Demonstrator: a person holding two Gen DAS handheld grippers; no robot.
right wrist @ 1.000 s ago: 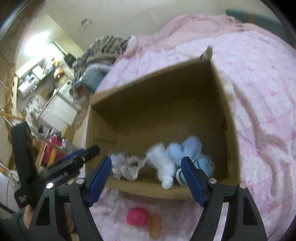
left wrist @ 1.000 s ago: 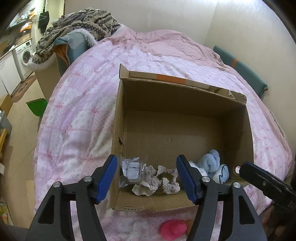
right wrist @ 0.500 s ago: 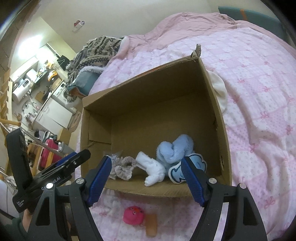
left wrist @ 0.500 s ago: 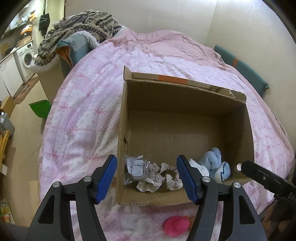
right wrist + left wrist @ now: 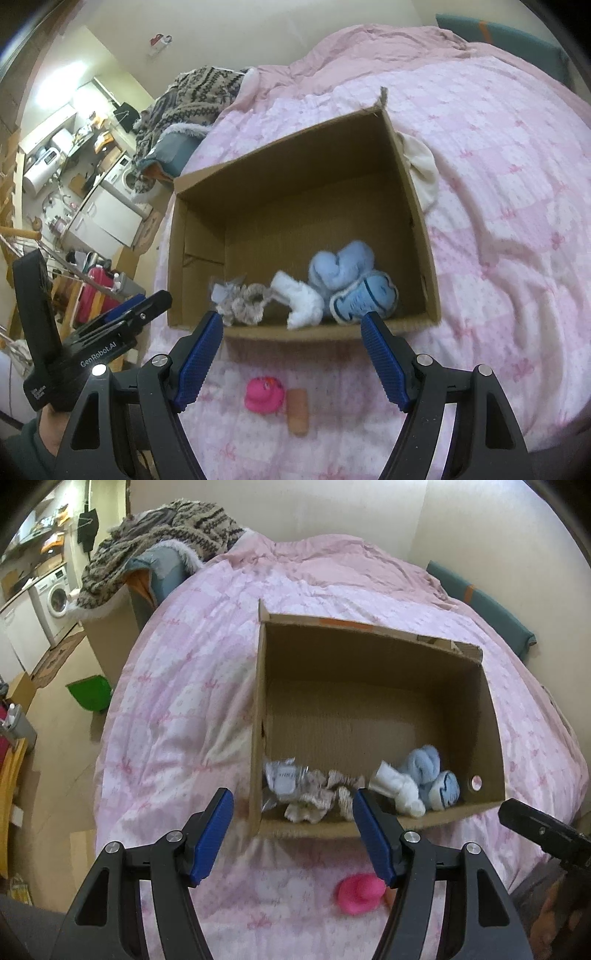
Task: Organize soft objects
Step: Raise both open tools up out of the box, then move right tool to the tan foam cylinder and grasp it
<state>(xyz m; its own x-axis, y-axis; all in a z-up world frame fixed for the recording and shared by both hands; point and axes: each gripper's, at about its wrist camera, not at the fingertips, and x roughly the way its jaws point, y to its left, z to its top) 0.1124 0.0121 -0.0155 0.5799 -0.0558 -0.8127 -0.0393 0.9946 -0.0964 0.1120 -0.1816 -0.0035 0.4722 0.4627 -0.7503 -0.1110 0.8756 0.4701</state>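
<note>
Pulled back and up since 1 s ago, so the cardboard box (image 5: pixel 373 705) sits farther off and more pink quilt (image 5: pixel 177 686) shows in front of it. Left gripper (image 5: pixel 291 830) and right gripper (image 5: pixel 291 354) both spread wide, holding nothing. Inside the box along its near wall: crinkled packet (image 5: pixel 282 775), lace scrunchies (image 5: pixel 317 797), white sock (image 5: pixel 301 299), blue plush (image 5: pixel 347 273). Slightly blurred, scrunchie count unclear. Outside on the quilt, near the box front: pink duck (image 5: pixel 264 395) beside a tan cylinder (image 5: pixel 298 410), partly hidden in the left view.
</note>
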